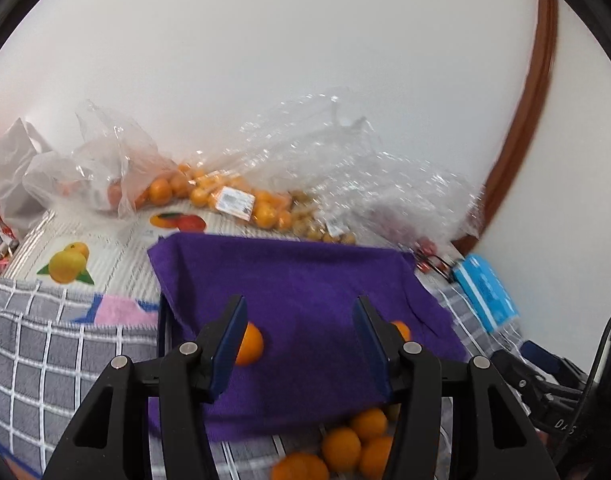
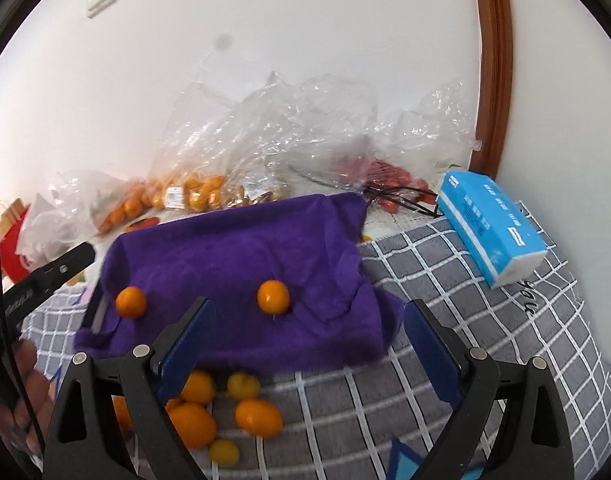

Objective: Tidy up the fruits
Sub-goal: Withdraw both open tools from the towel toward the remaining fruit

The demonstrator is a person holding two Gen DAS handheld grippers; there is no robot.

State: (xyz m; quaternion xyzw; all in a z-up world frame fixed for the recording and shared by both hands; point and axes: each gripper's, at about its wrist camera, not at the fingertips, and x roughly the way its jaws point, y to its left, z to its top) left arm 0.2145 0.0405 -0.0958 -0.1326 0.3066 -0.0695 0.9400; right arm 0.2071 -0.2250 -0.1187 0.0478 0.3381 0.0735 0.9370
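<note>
Two small oranges sit on a purple cloth [image 2: 241,264] that is draped over a tray or box whose dark edge shows at the cloth's left side. In the right wrist view one orange [image 2: 273,297] lies near the cloth's middle and the other [image 2: 131,302] near its left edge, well apart from each other.

The right gripper [image 2: 305,356] hangs over the front edge of the cloth with its jaws spread wide and nothing between them. The middle orange lies just beyond the gap, nearer the left jaw, and touches neither. A loose pile of oranges [image 2: 209,408] lies on the grey checked blanket [image 2: 485,320] below the cloth's front edge, partly hidden behind the left jaw.

The left gripper [image 1: 301,340] stands partly open over the cloth and grips nothing; bare purple cloth fills the gap. In its view one orange [image 1: 251,344] peeks out just behind the left jaw and another [image 1: 401,330] behind the right jaw, both outside the gap. The pile [image 1: 345,448] shows at the bottom, by the right jaw.

Clear bags of fruit [image 1: 225,192] lie along the wall behind the cloth, and a blue tissue pack [image 2: 493,224] rests on the blanket to the right.
</note>
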